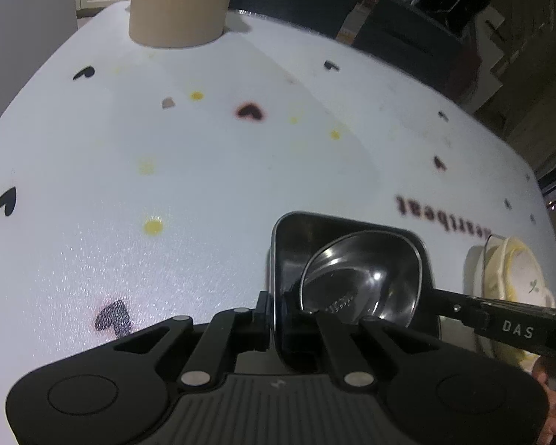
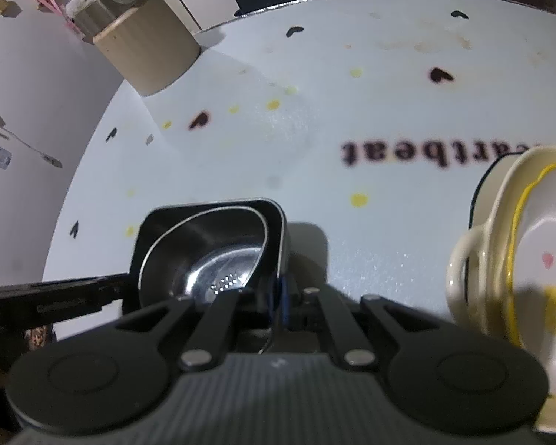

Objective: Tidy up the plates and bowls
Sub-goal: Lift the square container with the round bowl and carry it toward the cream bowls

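Observation:
A black square dish [image 1: 337, 222] holds a shiny steel bowl [image 1: 359, 278] that leans inside it. My left gripper [image 1: 274, 309] is shut on the dish's left wall. From the right, my right gripper [image 1: 439, 298] reaches in and clamps the opposite wall. In the right wrist view the same dish [image 2: 211, 205] and steel bowl [image 2: 211, 256] lie just ahead, with the right gripper [image 2: 278, 296] shut on the dish's right wall and the left gripper [image 2: 124, 283] at its left wall. Whether the dish rests on the table or hangs just above it, I cannot tell.
A stack of cream and white plates and bowls [image 2: 500, 244] stands to the right of the dish, also visible as the stack [image 1: 507, 270]. A beige cylinder [image 1: 178, 3] stands at the table's far edge. The white cloth [image 1: 204, 170] has hearts and yellow dots. Dark chairs stand beyond.

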Motion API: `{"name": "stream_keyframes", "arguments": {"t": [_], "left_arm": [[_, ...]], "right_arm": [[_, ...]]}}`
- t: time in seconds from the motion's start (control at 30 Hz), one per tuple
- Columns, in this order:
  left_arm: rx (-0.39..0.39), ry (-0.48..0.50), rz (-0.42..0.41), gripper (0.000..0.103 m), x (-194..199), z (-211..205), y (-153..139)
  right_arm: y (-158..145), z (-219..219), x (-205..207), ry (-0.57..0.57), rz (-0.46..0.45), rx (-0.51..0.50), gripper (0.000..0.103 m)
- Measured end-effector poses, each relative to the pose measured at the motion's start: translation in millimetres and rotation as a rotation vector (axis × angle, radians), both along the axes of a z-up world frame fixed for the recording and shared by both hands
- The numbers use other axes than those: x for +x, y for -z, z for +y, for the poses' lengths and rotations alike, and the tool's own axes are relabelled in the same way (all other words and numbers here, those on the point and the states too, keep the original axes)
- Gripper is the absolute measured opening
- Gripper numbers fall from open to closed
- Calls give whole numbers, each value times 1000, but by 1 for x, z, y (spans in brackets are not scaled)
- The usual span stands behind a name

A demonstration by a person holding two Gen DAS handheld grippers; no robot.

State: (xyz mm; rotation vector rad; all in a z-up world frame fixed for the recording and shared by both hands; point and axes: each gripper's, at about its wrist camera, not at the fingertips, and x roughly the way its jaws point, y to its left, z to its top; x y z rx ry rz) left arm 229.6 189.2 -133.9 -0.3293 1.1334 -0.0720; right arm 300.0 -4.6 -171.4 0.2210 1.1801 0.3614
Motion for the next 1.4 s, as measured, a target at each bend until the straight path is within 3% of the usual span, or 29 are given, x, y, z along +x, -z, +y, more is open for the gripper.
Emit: {"name": "stream_keyframes", "arguments": {"t": [0.4, 0.67, 1.0, 1.4], "left_arm": [[-51, -34, -96, 5, -7, -10, -24], [-134, -52, -214, 5, -16, -23, -58], [-182, 12, -311, 5, -22, -80, -90], [-195, 90, -339, 5, -25, -157, -103]], "right_arm": [[-20, -22, 1, 24, -65, 30, 5], [-48, -51, -5, 45, -135, 84, 5], [-90, -117, -22, 101, -239, 122, 5], [-110, -205, -58, 185, -313, 119, 5]]}}
